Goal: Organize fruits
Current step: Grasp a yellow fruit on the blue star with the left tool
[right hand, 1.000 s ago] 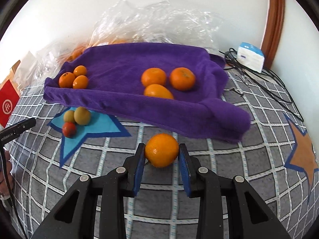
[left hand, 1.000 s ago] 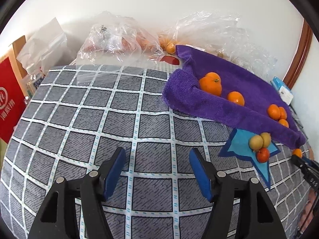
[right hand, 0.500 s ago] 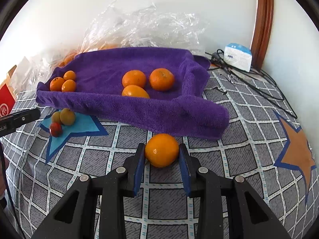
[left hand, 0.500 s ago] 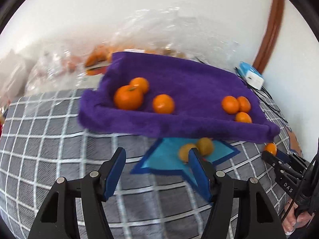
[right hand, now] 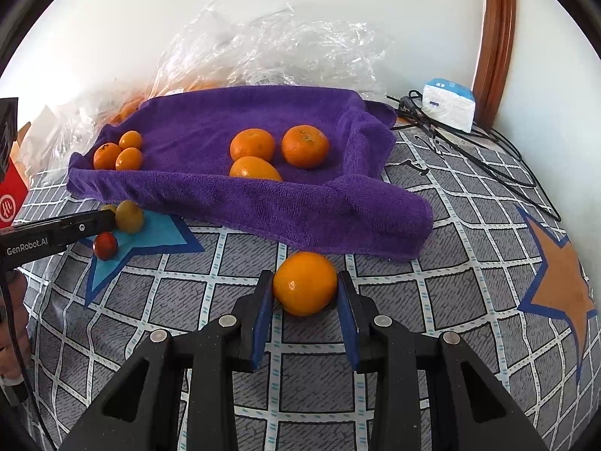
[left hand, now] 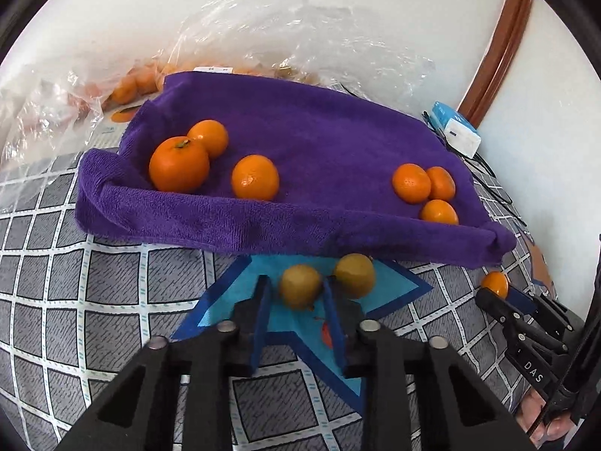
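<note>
The left claw (left hand: 295, 295) has just been closing and now grasps a small yellow fruit (left hand: 299, 290) just in front of the purple towel (left hand: 300, 150). The right claw (right hand: 305, 293) grips an orange (right hand: 305, 282) before the same towel. Both fruits look light, round and easily bruised; a hold across the widest part seems best.

I saw orange fruit (right hand: 305, 283) on a grey, white-gridded bedspread (right hand: 432, 319) beside a purple towel (right hand: 233, 120)

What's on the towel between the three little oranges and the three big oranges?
Nothing. Both wrist views show bare purple towel between the three little oranges and the three big oranges.
</note>
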The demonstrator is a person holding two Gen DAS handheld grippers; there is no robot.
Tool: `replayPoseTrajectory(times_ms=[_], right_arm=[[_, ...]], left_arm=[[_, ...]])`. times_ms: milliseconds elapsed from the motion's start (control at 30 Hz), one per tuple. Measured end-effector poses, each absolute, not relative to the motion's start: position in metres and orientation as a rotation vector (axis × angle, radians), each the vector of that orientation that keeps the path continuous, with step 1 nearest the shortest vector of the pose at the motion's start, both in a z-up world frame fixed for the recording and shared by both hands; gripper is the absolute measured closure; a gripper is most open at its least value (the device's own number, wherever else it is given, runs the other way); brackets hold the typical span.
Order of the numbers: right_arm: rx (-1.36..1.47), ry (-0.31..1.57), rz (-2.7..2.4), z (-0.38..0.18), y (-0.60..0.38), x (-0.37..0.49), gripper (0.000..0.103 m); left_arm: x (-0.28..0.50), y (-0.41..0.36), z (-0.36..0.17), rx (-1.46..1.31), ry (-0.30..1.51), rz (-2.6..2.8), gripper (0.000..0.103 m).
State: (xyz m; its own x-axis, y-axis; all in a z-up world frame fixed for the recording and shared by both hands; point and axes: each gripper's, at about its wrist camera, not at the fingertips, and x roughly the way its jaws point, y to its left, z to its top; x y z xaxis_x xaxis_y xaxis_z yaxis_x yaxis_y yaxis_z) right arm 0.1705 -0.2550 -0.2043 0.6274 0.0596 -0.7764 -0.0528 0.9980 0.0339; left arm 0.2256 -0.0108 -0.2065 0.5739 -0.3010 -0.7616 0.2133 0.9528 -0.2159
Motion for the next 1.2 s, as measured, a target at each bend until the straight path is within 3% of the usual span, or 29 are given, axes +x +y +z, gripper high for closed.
replayPoseTrajectory(times_ms=[433,1200], right_arm=[[0.009,0.899,0.056,-0.206,-0.255,0.172,0.070],[0.036,0.902,0.069,-0.206,-0.258,0.174,0.070]], left_arm=[[0.209,0.037,-0.203,-0.055,0.893,-0.155,0.080],[0.212,0.053,-0.213,-0.175,0.842,-0.157,0.080]])
